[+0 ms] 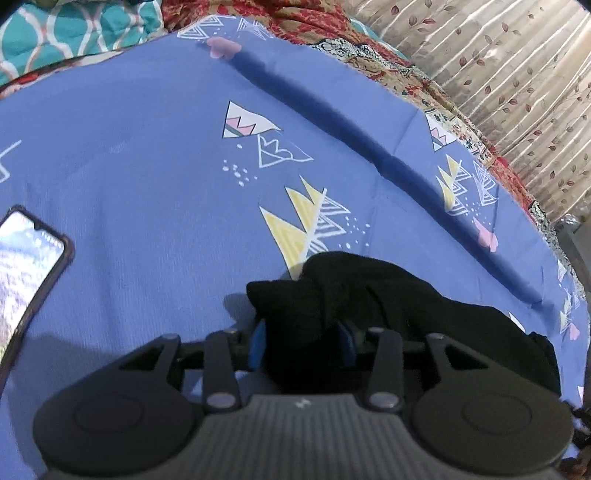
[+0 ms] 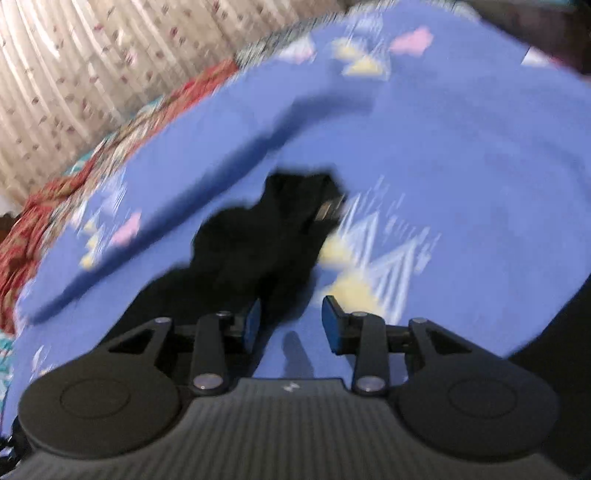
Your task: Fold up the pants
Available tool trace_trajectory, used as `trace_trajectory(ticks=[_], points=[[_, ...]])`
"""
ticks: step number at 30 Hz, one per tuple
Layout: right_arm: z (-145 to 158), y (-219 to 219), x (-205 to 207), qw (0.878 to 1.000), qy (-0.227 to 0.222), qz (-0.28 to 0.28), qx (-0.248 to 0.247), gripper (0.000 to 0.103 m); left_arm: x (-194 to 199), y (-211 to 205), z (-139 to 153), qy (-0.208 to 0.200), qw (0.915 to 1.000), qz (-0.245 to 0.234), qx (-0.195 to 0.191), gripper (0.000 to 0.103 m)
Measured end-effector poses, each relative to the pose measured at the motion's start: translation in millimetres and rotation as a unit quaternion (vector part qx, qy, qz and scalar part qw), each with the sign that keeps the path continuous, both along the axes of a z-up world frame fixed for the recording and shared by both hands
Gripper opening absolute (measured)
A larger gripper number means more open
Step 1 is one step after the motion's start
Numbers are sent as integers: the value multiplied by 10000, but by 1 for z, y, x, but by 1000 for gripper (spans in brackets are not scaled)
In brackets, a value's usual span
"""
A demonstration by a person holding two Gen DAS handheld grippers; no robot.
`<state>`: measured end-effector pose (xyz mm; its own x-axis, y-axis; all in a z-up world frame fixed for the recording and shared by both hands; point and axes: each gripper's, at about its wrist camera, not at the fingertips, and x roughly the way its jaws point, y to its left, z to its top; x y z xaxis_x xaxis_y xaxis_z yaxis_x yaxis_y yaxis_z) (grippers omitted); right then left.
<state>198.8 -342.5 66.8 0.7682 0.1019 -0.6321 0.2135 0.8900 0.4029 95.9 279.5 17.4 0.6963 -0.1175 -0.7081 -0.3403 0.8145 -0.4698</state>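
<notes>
The black pants (image 1: 369,291) lie bunched on the blue patterned bedsheet (image 1: 147,177). My left gripper (image 1: 303,339) has black cloth bunched between its blue pads and is shut on it, held just above the sheet. In the blurred right wrist view the pants (image 2: 255,240) stretch away from the camera across the sheet (image 2: 461,166). My right gripper (image 2: 291,325) is open, its blue pads apart, with the near end of the cloth by its left finger and bare sheet between the pads.
A phone (image 1: 26,266) with a lit screen lies on the sheet at the left. A teal patterned pillow (image 1: 74,26) and red floral bedding (image 1: 295,18) lie beyond the sheet. A leaf-print curtain (image 1: 517,74) hangs behind the bed.
</notes>
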Motion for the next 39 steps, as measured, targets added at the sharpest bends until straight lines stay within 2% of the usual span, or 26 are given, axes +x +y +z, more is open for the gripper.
trace_trajectory(ticks=[4, 7, 9, 10, 12, 13, 14, 15, 16, 17, 18, 19, 20, 22, 23, 25, 27, 29, 31, 32, 33, 34, 37, 39], points=[[9, -19, 30, 9996, -93, -263, -41, 41, 15, -4, -4, 106, 9999, 77, 79, 48], [-2, -20, 73, 9993, 128, -358, 64, 49, 19, -11, -4, 109, 9998, 91, 157, 59], [-9, -17, 94, 9985, 325, -375, 222, 49, 24, -14, -4, 116, 9998, 46, 139, 78], [-10, -12, 100, 9983, 353, -349, 304, 49, 26, -16, -3, 105, 9999, 16, 108, 81], [-16, 3, 118, 9983, 393, -143, 408, 53, 31, -21, -3, 118, 9998, -4, 158, 82], [-17, 10, 125, 9983, 449, 1, 367, 61, 33, -24, -3, 137, 9997, -6, 219, 82], [-20, 19, 134, 9981, 552, 139, 221, 69, 34, -26, -3, 141, 9996, -7, 263, 79], [-23, 27, 142, 9976, 673, 183, 42, 69, 35, -28, -3, 145, 9995, -6, 292, 71], [-29, 33, 150, 9961, 841, 203, -145, 68, 37, -30, -4, 161, 9994, -10, 316, 67], [-35, 36, 155, 9948, 966, 223, -243, 51, 37, -31, -4, 175, 9993, -20, 325, 60], [-38, 39, 159, 9933, 1091, 177, -349, 8, 38, -32, -4, 178, 9994, -43, 306, 53], [-36, 38, 159, 9929, 1124, 75, -383, 8, 38, -33, -4, 176, 9994, -79, 273, 51], [-27, 34, 154, 9958, 899, -4, -186, 7, 38, -35, -3, 167, 9994, -113, 269, 49], [5, 18, 132, 9989, -5, -108, 463, 7, 38, -38, -1, 160, 9992, -158, 333, 47], [25, 5, 117, 9955, -522, -153, 774, 7, 38, -38, -1, 155, 9992, -170, 338, 47], [58, -28, 76, 9813, -1471, -322, 1195, 7, 35, -37, -1, 143, 9995, -149, 257, 47], [75, -63, 35, 9740, -1837, -665, 1151, 7, 31, -34, -2, 104, 9998, -115, 112, 47], [73, -94, 1, 9762, -1732, -978, 867, 7, 26, -30, -5, 83, 9999, -92, -21, 46], [58, -121, -28, 9811, -1297, -1327, 557, 12, 22, -29, -8, 80, 9999, -108, -91, 46], [47, -134, -41, 9819, -936, -1583, 447, 20, 20, -28, -8, 81, 9998, -122, -102, 46], [34, -150, -57, 9796, -519, -1899, 393, 34, 20, -29, -8, 77, 9998, -136, -108, 46], [23, -161, -71, 9751, -287, -2165, 378, 36, 19, -29, -8, 70, 9998, -150, -110, 46], [6, -182, -110, 9612, -145, -2719, 448, 36, 21, -29, -6, 70, 9998, -165, -99, 47], [6, -183, -114, 9614, -187, -2705, 460, 36, 24, -30, -4, 93, 9998, -176, -41, 47]])
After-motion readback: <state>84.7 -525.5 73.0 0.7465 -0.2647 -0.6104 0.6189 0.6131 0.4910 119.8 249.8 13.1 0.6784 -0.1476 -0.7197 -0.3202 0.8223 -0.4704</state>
